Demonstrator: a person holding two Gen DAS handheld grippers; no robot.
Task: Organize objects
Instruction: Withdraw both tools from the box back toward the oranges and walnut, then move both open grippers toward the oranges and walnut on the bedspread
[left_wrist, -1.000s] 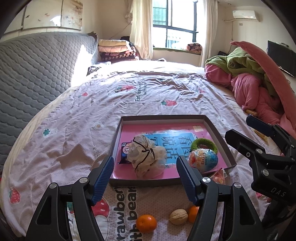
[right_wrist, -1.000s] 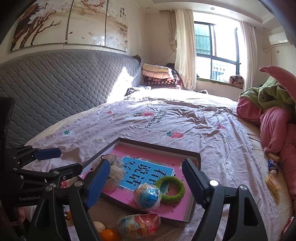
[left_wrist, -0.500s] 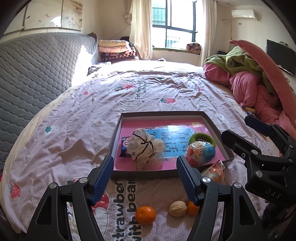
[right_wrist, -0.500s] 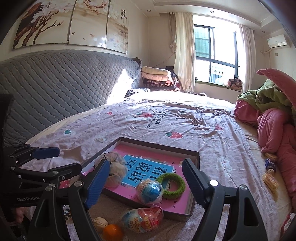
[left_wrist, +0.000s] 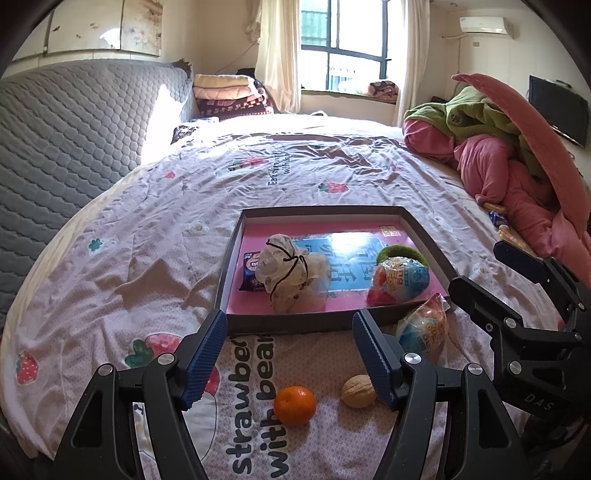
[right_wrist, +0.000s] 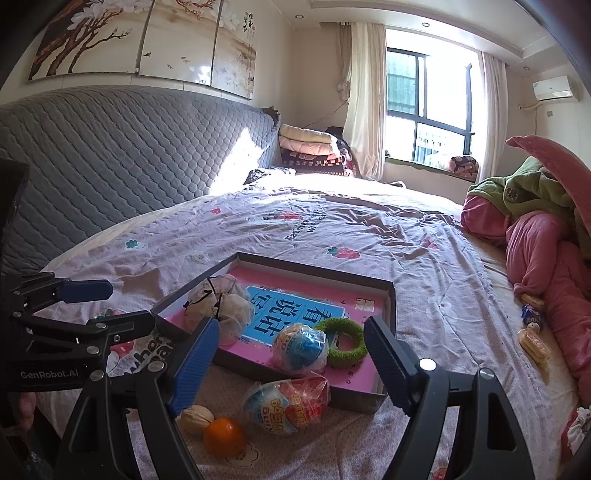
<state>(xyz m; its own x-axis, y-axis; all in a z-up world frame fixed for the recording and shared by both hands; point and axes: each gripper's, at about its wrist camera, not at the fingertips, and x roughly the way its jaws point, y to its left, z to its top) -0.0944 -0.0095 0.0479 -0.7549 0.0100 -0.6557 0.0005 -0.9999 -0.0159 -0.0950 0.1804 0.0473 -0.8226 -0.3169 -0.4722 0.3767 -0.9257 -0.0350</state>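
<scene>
Bedroom setup today: everything sits on a big bed (left_wrist: 155, 258) with a strawberry-print cover, a grey quilted headboard on one side and a heap of pink and green blankets (right_wrist: 535, 229) on the other.

Progress check, as far as I can judge. The shallow box tray (left_wrist: 280, 325) already holds a tied white bundle (left_wrist: 288, 269), a small dark snack packet (left_wrist: 249, 271) tucked against it, one wrapped toy egg (left_wrist: 400, 278) and a green fuzzy ring (right_wrist: 341, 341). So I'd call that about half done.

What's left is on the bedcover just in front of the tray's near edge: a second wrapped egg (right_wrist: 288, 404) lying right beside the tray wall, a walnut (left_wrist: 357, 390), and an orange (left_wrist: 294, 404) next to it. Walnut and orange are close together but not touching in the left view. A few small snack packs (right_wrist: 532, 332) also lie over by the blankets, well apart from the tray; I can't tell if those count.

Both tongs are spread wide with nothing in them. My left gripper (left_wrist: 288, 358) hovers above the walnut and orange, my right gripper (right_wrist: 291, 365) is lined up roughly over the loose egg. Guess I'll grab the egg with the right, since it's closest to the tray.
</scene>
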